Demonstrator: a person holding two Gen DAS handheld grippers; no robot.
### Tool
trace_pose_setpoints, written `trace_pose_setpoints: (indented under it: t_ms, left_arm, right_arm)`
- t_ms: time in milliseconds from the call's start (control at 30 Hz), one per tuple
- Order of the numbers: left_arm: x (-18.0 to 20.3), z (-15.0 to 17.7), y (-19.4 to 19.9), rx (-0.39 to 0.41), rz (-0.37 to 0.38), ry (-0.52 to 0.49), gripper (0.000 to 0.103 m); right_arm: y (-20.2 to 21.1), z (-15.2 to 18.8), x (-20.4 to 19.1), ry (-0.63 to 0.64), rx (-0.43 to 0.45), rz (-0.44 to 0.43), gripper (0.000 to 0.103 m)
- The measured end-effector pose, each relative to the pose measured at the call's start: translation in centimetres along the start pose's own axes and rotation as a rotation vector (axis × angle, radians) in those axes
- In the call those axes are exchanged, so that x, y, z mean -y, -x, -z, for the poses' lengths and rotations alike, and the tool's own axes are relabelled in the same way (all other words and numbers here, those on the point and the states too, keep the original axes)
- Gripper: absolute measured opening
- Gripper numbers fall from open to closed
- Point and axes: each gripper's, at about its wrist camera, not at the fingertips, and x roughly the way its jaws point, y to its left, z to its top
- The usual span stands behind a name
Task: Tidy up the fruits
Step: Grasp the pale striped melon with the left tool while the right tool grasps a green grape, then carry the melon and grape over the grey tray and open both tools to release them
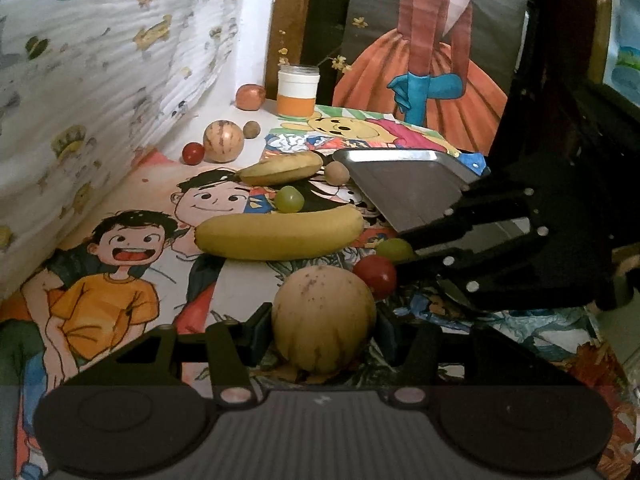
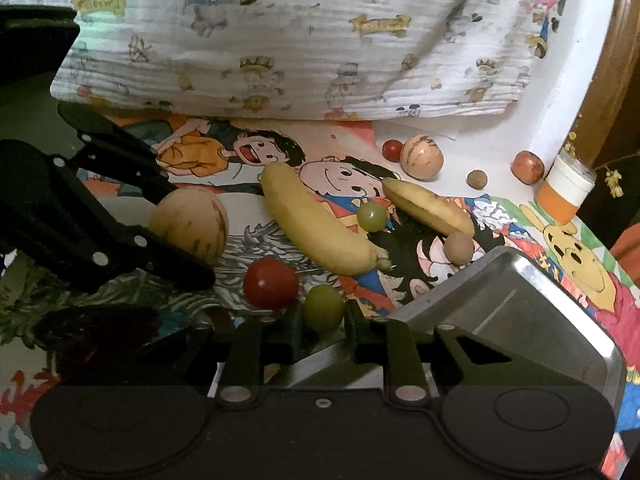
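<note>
Hiding behind right gripper (image 1: 404, 258): green grape (image 1: 394, 249).

two yellow bananas (image 2: 320, 224), green grapes (image 2: 324, 307), a red tomato (image 2: 271, 283), a tan purple-streaked melon (image 1: 323, 320); cartoon-printed cloth (image 1: 120, 264), silver tray (image 2: 516, 312).

place: home, likely child's room | evidence: cartoon-print cloth (image 2: 280, 40), cartoon mat (image 1: 120, 272)

A white and orange plastic jar (image 1: 298, 91) is seen at the far edge of the cartoon-printed tabletop (image 1: 120, 280), beside a painted picture of an orange-skirted figure (image 1: 432, 60); a white printed cloth (image 2: 280, 40) is draped at the left.
</note>
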Motion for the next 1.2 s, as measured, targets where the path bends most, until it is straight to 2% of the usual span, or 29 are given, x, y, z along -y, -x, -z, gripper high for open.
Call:
trace_pose_setpoints:
  t_ms: [400,633,800,933,1067,1200]
  left_arm:
    - [0.4,0.9,1.1,-0.006,-0.031,0.039,0.057]
    - [0.2,1.4,2.4,0.002,-0.034,0.076,0.057]
    - [0.5,1.4,3.9,0.023,-0.051,0.074,0.057]
    - [0.9,1.0,5.6,0.069,-0.056,0.063,0.057]
    - [1.0,-0.3,7.1,0.117,-0.082,0.034,0.057]
    - [0.9,-2.3,7.8,0.151,-0.081,0.045,0.057]
  right_arm:
    - [2.3,0.9,-1.9,-0.071,0.022,-0.031,0.024]
    - [4.4,0.8,-3.4,-0.098,0.075,-0.018,0.024]
    - [6.9,1.0,-4.2,-0.146,0.138,0.015,0.024]
    - [10.0,0.6,-4.8,-0.161,0.196,0.063,0.024]
    - [13.0,-0.1,-5.3,-0.136,0.239,0.126,0.024]
    - [15.0,-0.7,-4.9,-0.121,0.278,0.182,0.024]
